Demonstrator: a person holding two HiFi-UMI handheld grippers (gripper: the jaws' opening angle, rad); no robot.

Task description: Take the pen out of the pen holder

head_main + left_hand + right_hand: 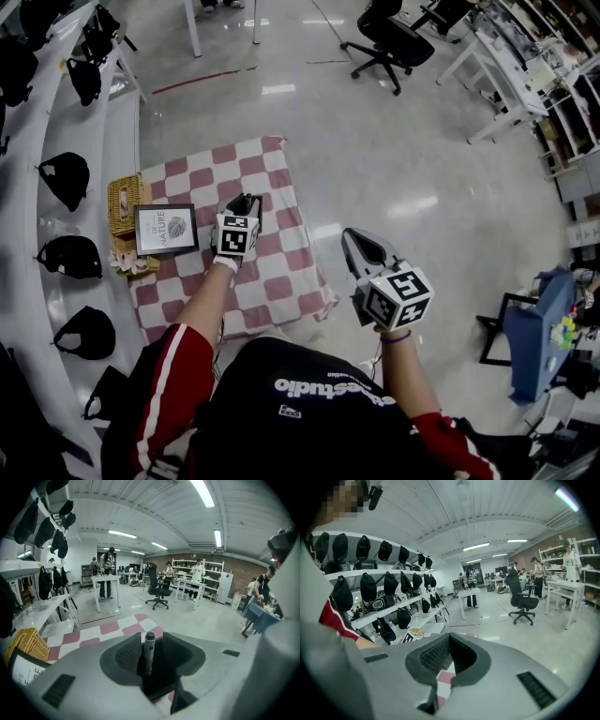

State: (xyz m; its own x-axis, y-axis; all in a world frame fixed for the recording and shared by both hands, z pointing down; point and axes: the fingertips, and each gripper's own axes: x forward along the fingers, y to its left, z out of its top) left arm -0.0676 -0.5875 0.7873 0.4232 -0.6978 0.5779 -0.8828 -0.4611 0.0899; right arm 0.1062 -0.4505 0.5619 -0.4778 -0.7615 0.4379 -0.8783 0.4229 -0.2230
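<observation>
Left gripper (149,637), grey moulded plastic with ribbed black pads: clamped on a slim grey cylindrical pen (149,653) with a dark cap, over the red-and-white checked cloth (281,272).
Right gripper (450,636): jaws together, empty.
Framed card (166,230), printed "NATURE".
Woven wicker basket (122,202), adjoining the card.

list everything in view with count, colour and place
cloth: 1, red and white checks, on the low table
basket: 1, tan wicker, at the cloth's left edge
frame: 1, black, on the cloth beside the basket
caps (or bags): several, black, on the white shelves at left
chair: 1, black, on the far floor
pen: 1, grey with dark cap, upright in the left gripper
left gripper: grey, over the cloth, shut on the pen
right gripper: grey, off the cloth's right, shut, empty
</observation>
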